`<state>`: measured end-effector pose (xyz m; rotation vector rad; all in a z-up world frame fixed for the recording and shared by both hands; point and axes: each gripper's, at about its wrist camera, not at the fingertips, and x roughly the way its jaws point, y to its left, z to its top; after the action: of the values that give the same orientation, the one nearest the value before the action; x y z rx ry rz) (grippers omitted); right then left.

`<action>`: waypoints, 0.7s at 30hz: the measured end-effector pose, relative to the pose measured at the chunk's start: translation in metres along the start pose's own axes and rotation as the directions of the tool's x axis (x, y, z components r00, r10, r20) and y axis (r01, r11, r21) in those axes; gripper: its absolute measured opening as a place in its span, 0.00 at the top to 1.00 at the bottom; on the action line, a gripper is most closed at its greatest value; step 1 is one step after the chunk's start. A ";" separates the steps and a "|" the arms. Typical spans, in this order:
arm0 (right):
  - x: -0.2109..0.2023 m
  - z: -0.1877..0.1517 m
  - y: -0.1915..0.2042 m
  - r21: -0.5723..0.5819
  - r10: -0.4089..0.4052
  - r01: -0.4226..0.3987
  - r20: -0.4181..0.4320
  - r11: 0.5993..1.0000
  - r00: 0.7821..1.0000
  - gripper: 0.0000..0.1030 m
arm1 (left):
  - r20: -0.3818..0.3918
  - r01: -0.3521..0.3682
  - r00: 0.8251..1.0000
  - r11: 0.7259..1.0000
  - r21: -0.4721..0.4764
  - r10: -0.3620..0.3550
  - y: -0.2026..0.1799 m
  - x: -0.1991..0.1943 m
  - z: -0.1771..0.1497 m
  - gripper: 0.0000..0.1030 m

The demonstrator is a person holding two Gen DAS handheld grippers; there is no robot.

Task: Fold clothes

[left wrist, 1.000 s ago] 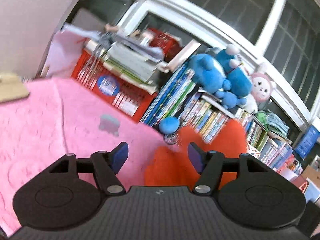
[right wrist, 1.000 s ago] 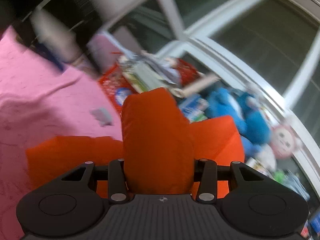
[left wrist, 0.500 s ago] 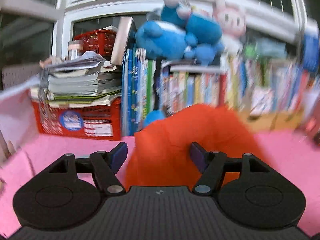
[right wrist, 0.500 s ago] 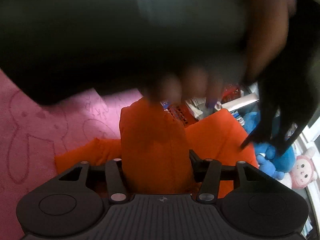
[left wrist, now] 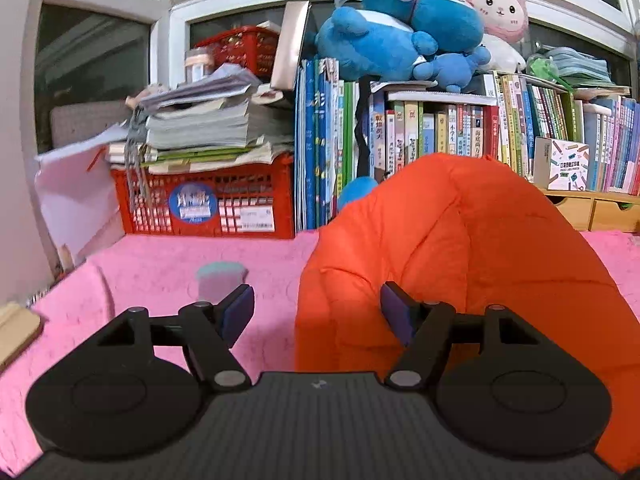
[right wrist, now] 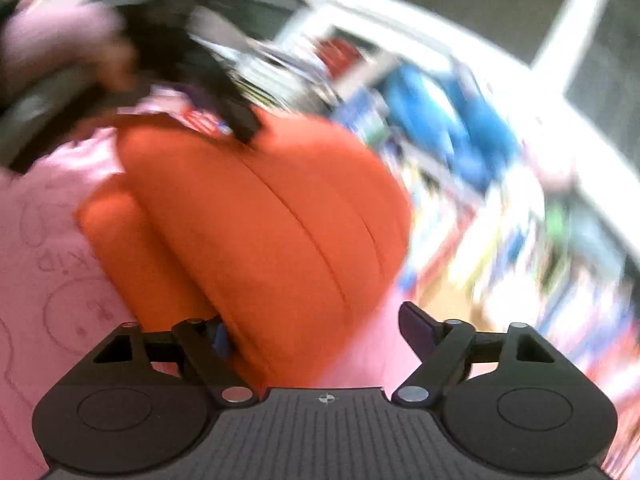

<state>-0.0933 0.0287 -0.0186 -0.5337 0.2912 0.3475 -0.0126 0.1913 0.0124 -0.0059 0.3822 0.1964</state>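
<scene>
An orange garment (left wrist: 452,248) lies bunched on the pink blanket (left wrist: 152,272), rising in a hump just ahead. My left gripper (left wrist: 316,314) is open, its right finger against the cloth's left fold, nothing clamped. In the blurred right wrist view the orange garment (right wrist: 264,216) lies folded over itself on the pink blanket (right wrist: 52,272). My right gripper (right wrist: 316,334) is open, with the cloth's near edge between its fingers. The left gripper and the hand holding it (right wrist: 120,52) hover over the garment's far edge.
Behind the blanket stand a red crate (left wrist: 208,204) with stacked papers, a row of upright books (left wrist: 440,132), blue plush toys (left wrist: 400,32) and a pink one (left wrist: 500,8) on top. A small teal tag (left wrist: 220,276) lies on the blanket. A wooden drawer box (left wrist: 596,212) is right.
My right gripper has opened and let go of the orange fold it held. My left gripper swung right, then levelled to face the shelf, staying open. The right view swung and blurred.
</scene>
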 end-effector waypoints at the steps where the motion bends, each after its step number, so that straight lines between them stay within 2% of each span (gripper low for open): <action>1: 0.002 -0.004 -0.009 0.076 0.032 -0.030 -0.028 0.997 0.999 0.32 | -0.006 0.002 1.000 1.000 -0.007 -0.002 0.000 -0.002 -0.003 0.32; 3: 0.005 -0.008 -0.021 0.203 0.094 -0.083 -0.046 0.976 0.994 0.38 | -0.009 -0.008 1.000 1.000 -0.001 0.008 -0.002 -0.007 -0.010 0.31; 5: 0.008 -0.012 -0.032 0.323 0.156 -0.132 -0.050 0.937 0.986 0.43 | 0.002 -0.035 0.999 0.999 0.030 0.035 -0.003 -0.012 -0.019 0.30; 7: 0.011 -0.014 -0.040 0.381 0.199 -0.162 -0.061 0.910 0.978 0.52 | -0.005 -0.061 0.998 0.998 0.033 0.061 0.001 -0.012 -0.025 0.28; 13: 0.022 -0.014 -0.040 0.454 0.248 -0.193 -0.065 0.870 0.967 0.53 | -0.043 -0.135 0.990 0.990 0.037 0.137 0.014 -0.011 -0.045 0.26; 18: 0.022 -0.018 -0.038 0.479 0.246 -0.181 -0.075 0.859 0.966 0.51 | -0.150 -0.097 0.984 0.995 0.003 0.096 0.029 0.007 -0.046 0.25; 21: 0.020 -0.021 -0.039 0.488 0.236 -0.174 -0.068 0.855 0.969 0.51 | -0.157 -0.105 0.981 0.991 0.079 0.117 0.023 0.007 -0.044 0.25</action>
<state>-0.0635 -0.0092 -0.0252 -0.0298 0.5427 0.4330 -0.0268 0.2135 -0.0302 0.0695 0.5519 0.2940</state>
